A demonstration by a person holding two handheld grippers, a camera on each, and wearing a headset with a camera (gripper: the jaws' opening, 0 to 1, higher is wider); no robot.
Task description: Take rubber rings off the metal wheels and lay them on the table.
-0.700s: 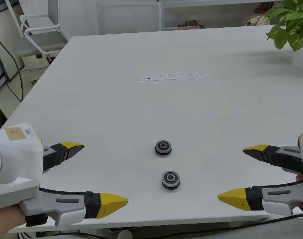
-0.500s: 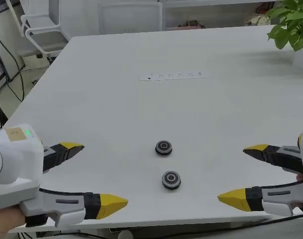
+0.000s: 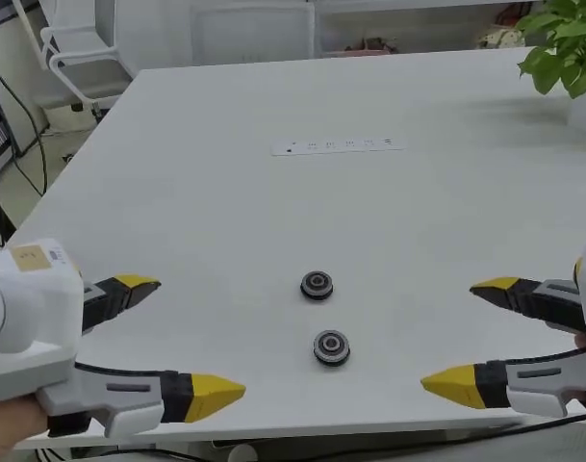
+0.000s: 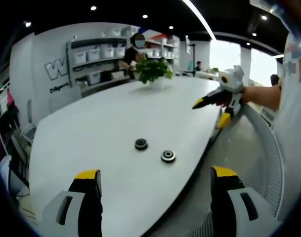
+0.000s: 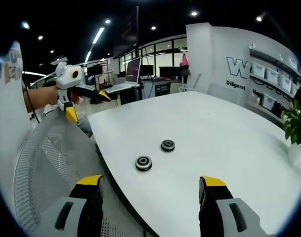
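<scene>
At the near left corner of the surface (image 3: pixel 273 212) I have the left hand-held gripper (image 3: pixel 196 337). Its two yellow-tipped jaws are spread wide with nothing between them. It hangs over the front edge and points right, toward the middle.

To its right, well apart from its tips, sit the far wheel (image 3: pixel 317 285) and the near wheel (image 3: pixel 331 346), one behind the other. The near one is a touch further right and closer to the front edge. Both lie flat on the surface, near each other but not touching. Each still carries its dark rubber ring (image 3: pixel 344 347) round the rim, and no jaw touches either. In the left gripper view they lie ahead of me, above the gap between my own jaws. Beyond them, toward the middle of the surface, a narrow white strip (image 3: pixel 336 146) lies flat.

Further right, at the near right edge, is the right hand-held gripper (image 3: pixel 451 335). It too is released, jaws parted and empty, pointing left at the wheels and well apart from them. The wheels sit roughly midway between the two grippers. In the right gripper view they lie ahead, between my jaws' lines. A green plant (image 3: pixel 562 48) stands at the far right corner.
</scene>
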